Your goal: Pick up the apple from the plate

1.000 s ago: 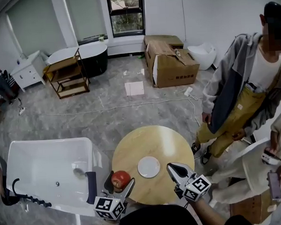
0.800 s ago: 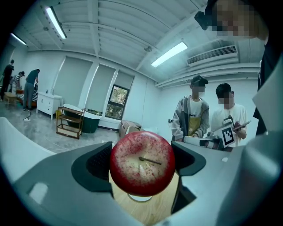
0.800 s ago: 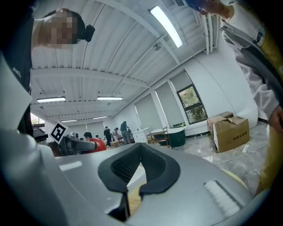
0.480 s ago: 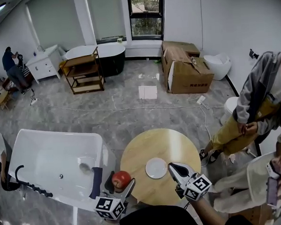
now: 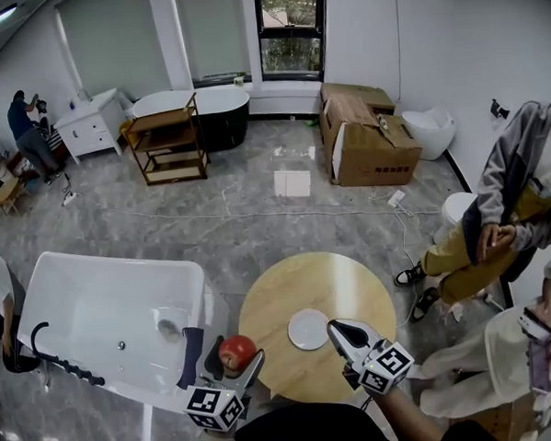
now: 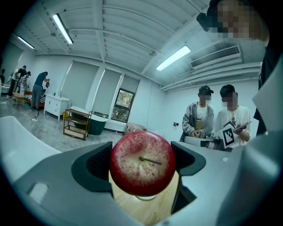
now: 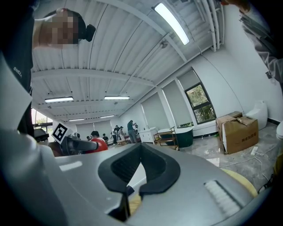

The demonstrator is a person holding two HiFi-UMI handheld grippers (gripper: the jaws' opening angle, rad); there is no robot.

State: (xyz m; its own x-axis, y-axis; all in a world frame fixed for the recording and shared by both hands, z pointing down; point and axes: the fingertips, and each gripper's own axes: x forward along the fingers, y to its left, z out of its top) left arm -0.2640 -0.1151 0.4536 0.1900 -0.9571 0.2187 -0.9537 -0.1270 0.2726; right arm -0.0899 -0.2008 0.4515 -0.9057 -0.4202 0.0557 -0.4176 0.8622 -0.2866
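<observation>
red apple sits clamped in the left gripper at the wooden table edge, apart from the white plate; right gripper is closed on nothing, just beside it.

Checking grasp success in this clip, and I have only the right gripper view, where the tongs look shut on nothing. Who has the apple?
Observer: The left gripper view shows the round red apple clamped between the left tongs, a pad on each side.
Operator: Is it off the plate?
Observer: Yes; in the head view the small round white plate lies bare on the round wooden table.
Operator: Where are my tongs?
Observer: The right tongs sit over the table, tip close to the plate's right rim.
</observation>
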